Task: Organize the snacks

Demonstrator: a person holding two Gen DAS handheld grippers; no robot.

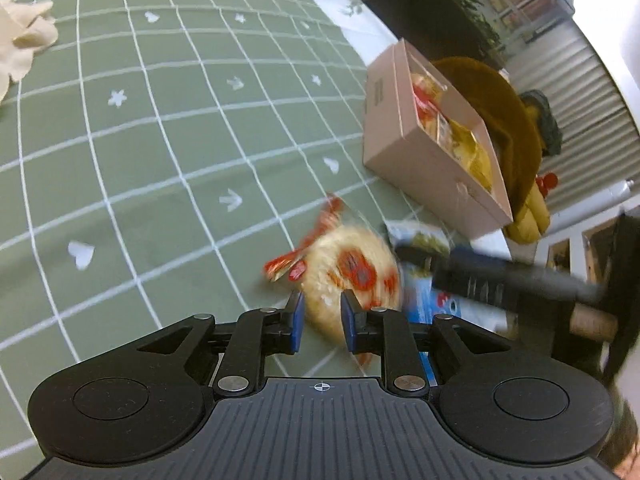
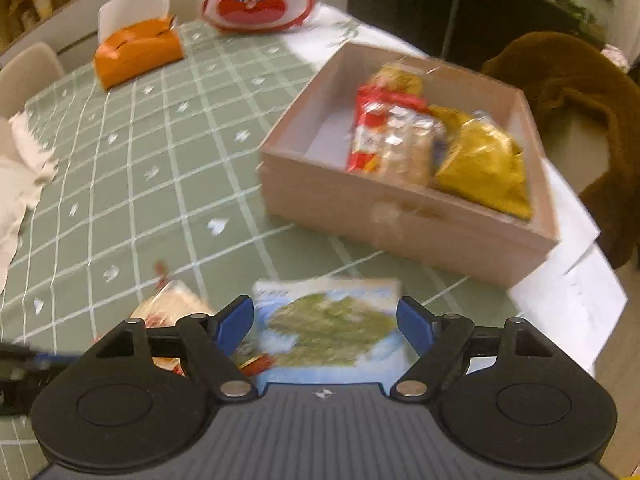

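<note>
A round cracker pack (image 1: pixel 352 276) in clear wrap with red print lies on the green checked tablecloth (image 1: pixel 160 160). My left gripper (image 1: pixel 323 322) hovers right over its near edge, blue pads a narrow gap apart, nothing pinched. Beside it lies a flat blue-and-green snack pack (image 2: pixel 328 328). My right gripper (image 2: pixel 326 322) is open wide just above this pack, one pad beside each of its side edges. The pink cardboard box (image 2: pixel 400 220) stands behind, near the table's right edge. It holds a red cracker pack (image 2: pixel 372 136) and a yellow bag (image 2: pixel 480 164).
An orange tissue box (image 2: pixel 136 54) and a white bag with a red cartoon face (image 2: pixel 256 0) sit at the far end. White crumpled cloth (image 2: pixel 20 184) lies at the left. A brown garment (image 2: pixel 580 92) hangs on a chair past the right edge.
</note>
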